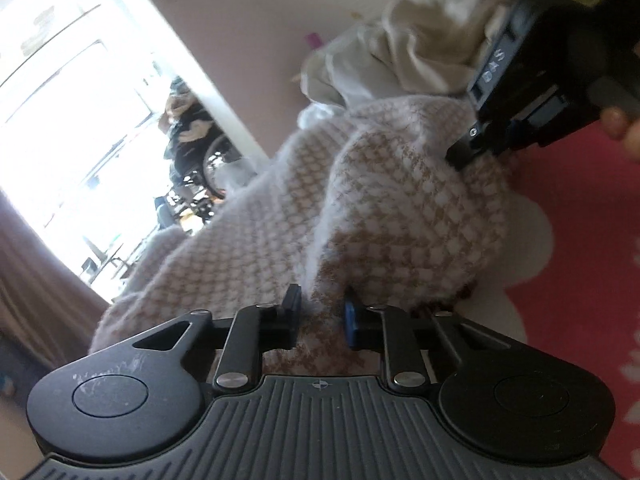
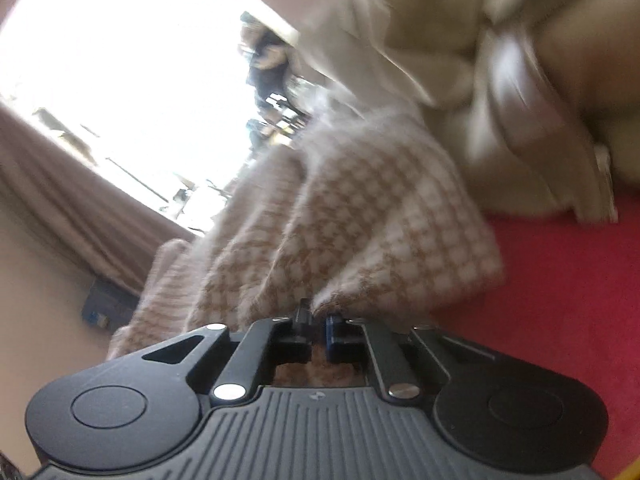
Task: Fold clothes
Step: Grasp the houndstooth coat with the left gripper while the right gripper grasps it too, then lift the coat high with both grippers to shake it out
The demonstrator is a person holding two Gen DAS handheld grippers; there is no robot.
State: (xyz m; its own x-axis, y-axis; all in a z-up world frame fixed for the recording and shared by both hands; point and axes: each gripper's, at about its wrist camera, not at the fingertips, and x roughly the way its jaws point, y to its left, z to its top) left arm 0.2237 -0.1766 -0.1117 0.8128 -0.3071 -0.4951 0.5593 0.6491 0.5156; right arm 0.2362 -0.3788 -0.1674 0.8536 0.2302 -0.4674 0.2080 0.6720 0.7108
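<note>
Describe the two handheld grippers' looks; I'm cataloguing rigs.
Both the left gripper and the right gripper are matte black, with a ribbed grey body, two round side discs and silver pivot screws. One jaw pad is black, the other blue. No sleeves or cables are visible.

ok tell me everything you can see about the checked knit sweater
The checked knit sweater is a fuzzy, soft-looking knit in a small tan-and-white houndstooth pattern, with a plain pale ribbed edge at one side. It is bunched and lifted into folds rather than lying flat, above a red mat, with cream-coloured clothes heaped just behind it. The left hand-held gripper pinches one fold, and the right hand-held gripper is shut on another edge.
</note>
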